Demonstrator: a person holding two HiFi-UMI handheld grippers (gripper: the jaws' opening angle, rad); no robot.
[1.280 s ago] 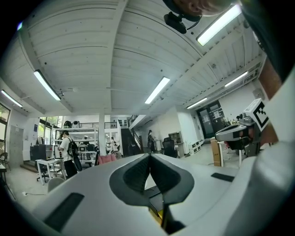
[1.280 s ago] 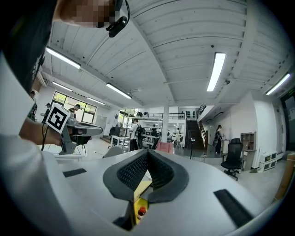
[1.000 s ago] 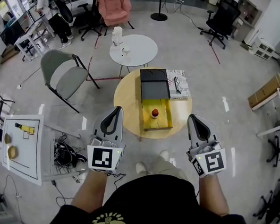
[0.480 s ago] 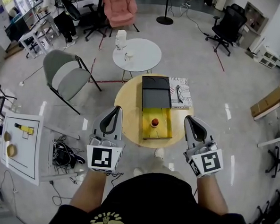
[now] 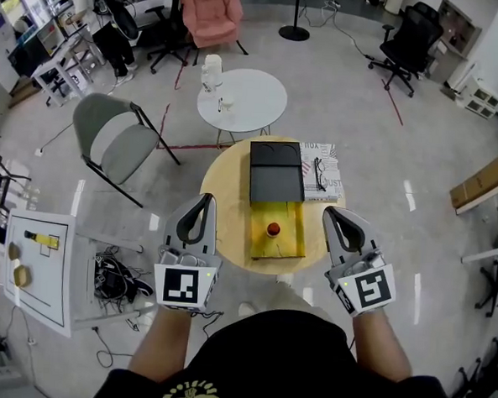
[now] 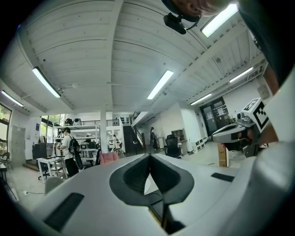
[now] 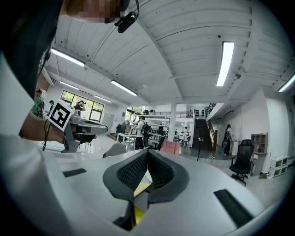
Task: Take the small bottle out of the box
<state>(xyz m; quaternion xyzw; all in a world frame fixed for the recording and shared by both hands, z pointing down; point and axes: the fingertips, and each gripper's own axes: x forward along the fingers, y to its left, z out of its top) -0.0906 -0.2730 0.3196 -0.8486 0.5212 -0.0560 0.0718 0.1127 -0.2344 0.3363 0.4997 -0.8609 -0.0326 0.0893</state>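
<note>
On the round wooden table (image 5: 225, 180) lies a long box whose black lid (image 5: 276, 172) is slid back, baring the yellow inside (image 5: 281, 245). A small bottle with a red cap (image 5: 273, 229) stands in the yellow part. My left gripper (image 5: 204, 200) hovers at the table's near left edge, shut and empty. My right gripper (image 5: 331, 214) hovers at the near right edge, also shut and empty. Both stay level with the box's front end and apart from it. In the left gripper view (image 6: 150, 157) and the right gripper view (image 7: 147, 155) the jaws meet with nothing between them.
A magazine with glasses on it (image 5: 321, 168) lies right of the box. Beyond stand a white round table (image 5: 247, 97) with a jug (image 5: 211, 68), a grey folding chair (image 5: 110, 135), a pink armchair (image 5: 212, 11) and a black office chair (image 5: 406, 31). Cables (image 5: 114, 274) and a white board (image 5: 39, 265) lie on the floor at left.
The table and box have come a little nearer. Both grippers now flank the table's near edge more closely, the right one shifted left. Their jaws stay shut.
</note>
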